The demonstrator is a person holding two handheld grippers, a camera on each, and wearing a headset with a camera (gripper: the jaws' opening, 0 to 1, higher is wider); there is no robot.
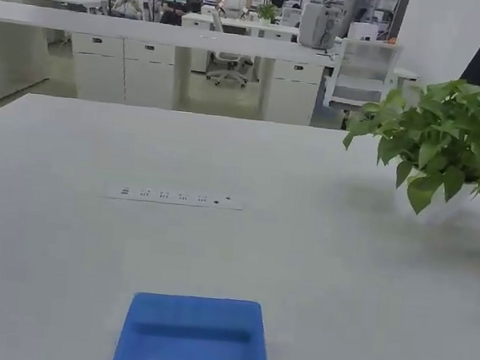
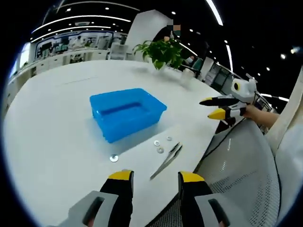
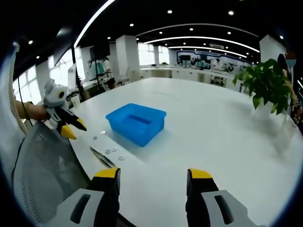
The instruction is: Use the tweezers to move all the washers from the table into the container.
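The head view takes in the far half of the white table [image 1: 342, 266], a row of flush power sockets [image 1: 175, 196] at 12 o'clock from the blue plastic container [image 1: 191, 337], and office desks with people behind. The two gripper views add the near table edge, where the tweezers and washers lie.

In the left gripper view, the tweezers [image 2: 166, 161] lie flat on the table, just off the container's [image 2: 128, 112] near corner at about 5 o'clock. Small silver washers [image 2: 160, 150] are scattered beside them, and one lone washer [image 2: 114, 158] lies at 6 o'clock from the container. The container's inside looks bare, though its near wall hides part of the floor.

The left gripper [image 2: 156, 177] has its yellow-tipped jaws spread wide, gripping nothing. The right gripper [image 2: 208, 108] hangs at 3 o'clock, off the table edge, its jaws parted. Its own view confirms a wide, empty gap.

A leafy potted plant [image 1: 448, 140] stands at 2 o'clock, well apart from the container. A grey mesh chair back [image 3: 42, 175] sits against the near edge, below the left gripper [image 3: 75, 130].
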